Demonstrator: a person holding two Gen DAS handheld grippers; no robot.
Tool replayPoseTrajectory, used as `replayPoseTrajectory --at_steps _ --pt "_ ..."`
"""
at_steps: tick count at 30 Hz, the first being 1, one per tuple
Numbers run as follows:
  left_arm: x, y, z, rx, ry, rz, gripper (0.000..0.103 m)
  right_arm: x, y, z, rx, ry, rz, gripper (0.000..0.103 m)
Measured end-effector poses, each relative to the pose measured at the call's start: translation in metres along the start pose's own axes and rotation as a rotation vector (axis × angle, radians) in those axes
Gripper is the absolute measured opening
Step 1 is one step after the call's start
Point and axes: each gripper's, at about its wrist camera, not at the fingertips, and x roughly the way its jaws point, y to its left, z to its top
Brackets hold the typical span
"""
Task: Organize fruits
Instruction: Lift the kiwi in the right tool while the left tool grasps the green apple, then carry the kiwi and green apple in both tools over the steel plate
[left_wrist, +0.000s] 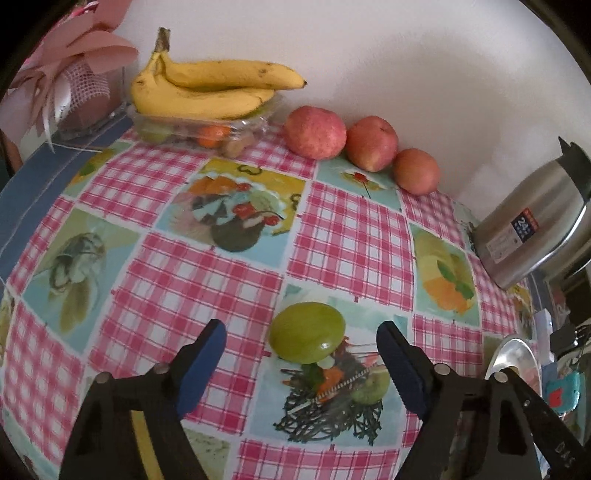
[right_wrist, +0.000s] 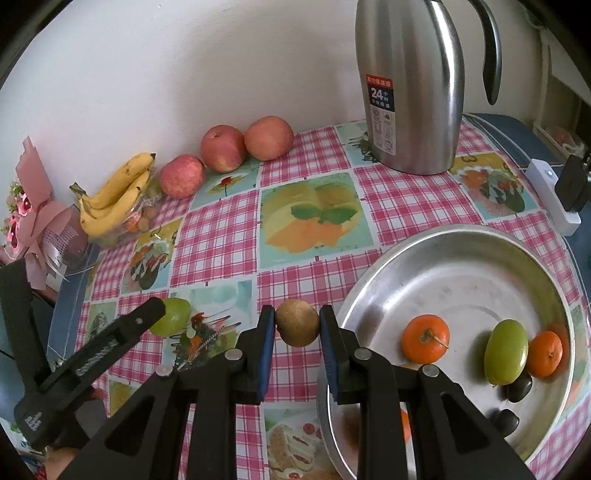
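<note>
Black arms of the right tongs (right_wrist: 297, 328) fill the foreground of the right wrist view, their blue pads pinching a small brown fruit (right_wrist: 297, 322) from both sides and holding it clear of the checked surface (right_wrist: 221, 229), just left of the metal basin (right_wrist: 373, 291). That position suggests a carry toward the basin, which serves as the collecting place: inside it lie two oranges (right_wrist: 425, 338), a green fruit (right_wrist: 505, 350) and a couple of dark ones near the front wall.

Largest of all else is the steel flask (right_wrist: 410, 85), standing upright at the back, out of the working lane. Along the wall the bananas (left_wrist: 207, 88) rest on a clear plastic tray with more small fruit beneath, and three red apples (left_wrist: 315, 132) sit in a row beside them, touching the wall, likely so they cannot roll.

In the left wrist view the left tongs (left_wrist: 301, 341) stand spread, one pad on each side of a green fruit (left_wrist: 307, 336) that rests on the surface; neither pad touches it. Squeezing at its widest part looks the sensible next move, since the smooth skin may slip.
</note>
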Motion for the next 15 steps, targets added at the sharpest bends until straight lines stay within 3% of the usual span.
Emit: replayPoseTrajectory --at_steps 10,15 --pt "0.02 -0.008 -0.002 0.025 0.024 0.03 0.055 0.003 -0.006 -0.001 0.024 0.014 0.004 0.025" --pt "0.019 -0.001 -0.001 -0.019 0.025 0.004 0.054 0.006 -0.008 -0.001 0.03 0.02 0.001 0.025"
